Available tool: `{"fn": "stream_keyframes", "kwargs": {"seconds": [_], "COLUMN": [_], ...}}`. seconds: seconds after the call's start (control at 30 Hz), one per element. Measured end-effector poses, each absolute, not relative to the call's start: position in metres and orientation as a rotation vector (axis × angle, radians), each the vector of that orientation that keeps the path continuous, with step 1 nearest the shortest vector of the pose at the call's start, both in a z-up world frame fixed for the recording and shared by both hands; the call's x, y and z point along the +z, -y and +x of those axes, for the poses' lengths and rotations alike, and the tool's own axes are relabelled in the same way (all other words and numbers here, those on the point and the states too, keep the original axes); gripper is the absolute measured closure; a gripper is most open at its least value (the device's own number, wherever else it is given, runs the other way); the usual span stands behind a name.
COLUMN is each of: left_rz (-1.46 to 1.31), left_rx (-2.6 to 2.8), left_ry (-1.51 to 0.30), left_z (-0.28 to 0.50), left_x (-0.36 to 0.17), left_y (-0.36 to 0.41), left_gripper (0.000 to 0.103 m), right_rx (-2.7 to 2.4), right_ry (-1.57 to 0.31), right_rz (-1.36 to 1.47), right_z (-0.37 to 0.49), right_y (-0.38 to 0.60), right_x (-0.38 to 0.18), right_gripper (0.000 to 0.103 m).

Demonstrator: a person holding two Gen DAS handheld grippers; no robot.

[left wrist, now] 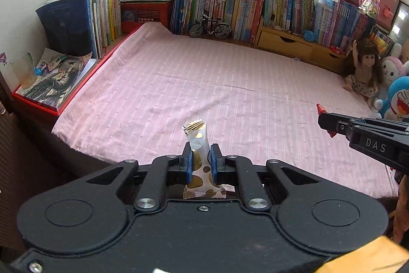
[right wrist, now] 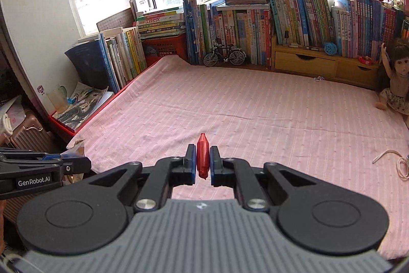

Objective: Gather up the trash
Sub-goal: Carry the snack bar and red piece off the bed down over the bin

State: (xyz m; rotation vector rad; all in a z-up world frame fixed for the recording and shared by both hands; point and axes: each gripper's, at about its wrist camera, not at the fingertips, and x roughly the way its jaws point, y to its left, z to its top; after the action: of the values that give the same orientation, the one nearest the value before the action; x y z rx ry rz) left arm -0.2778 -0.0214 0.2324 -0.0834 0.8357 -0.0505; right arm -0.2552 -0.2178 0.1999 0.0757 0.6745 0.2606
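Pink striped bedspread [left wrist: 230,83] spread ahead of both claws, packed bookshelf [right wrist: 255,32] beyond along the window, doll [left wrist: 363,73] far right, left gripper [left wrist: 200,157] pinching a gold-dotted white wrapper [left wrist: 198,145], right gripper [right wrist: 202,160] clamped on a red wrapper [right wrist: 202,157] upright between its pads.

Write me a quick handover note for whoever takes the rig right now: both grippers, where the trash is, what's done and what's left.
Left gripper: shut on a white wrapper with gold dots, held upright above the pink bedspread.
Right gripper: shut on a small red wrapper, also above the bedspread.
Done: both pieces are picked up; no other trash is visible on the bedspread.
Left: drop both in a bin. No bin shows in either view, so find it first.
Note: a white cord lies at the bed's right edge; whether it counts as trash is unclear.
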Motion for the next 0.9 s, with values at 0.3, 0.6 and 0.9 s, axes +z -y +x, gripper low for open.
{"fn": "stream_keyframes", "kwargs": {"seconds": [0.3,0.6,0.9], "left_rz": [-0.108,-0.119,-0.129], "left_rx": [-0.014,0.016,0.041], "left_ry": [-0.935,-1.056,-1.147], "left_z": [-0.292,-0.296,-0.285], "left_x": [0.181,0.107,0.016], "left_y": [0.028,0.038,0.042], "left_gripper": [0.090,0.090,0.090], "right_rx": [0.294,0.311,0.335], "right_ry": [-0.759,-0.865,-0.951], "right_rz": [0.046,0.019,0.007], "right_z": [-0.278,-0.283,-0.283], "right_y": [0.210,0.211,0.209], "right_x": [0.161,0.105,0.035], "right_gripper": [0.089,0.089,0.088]}}
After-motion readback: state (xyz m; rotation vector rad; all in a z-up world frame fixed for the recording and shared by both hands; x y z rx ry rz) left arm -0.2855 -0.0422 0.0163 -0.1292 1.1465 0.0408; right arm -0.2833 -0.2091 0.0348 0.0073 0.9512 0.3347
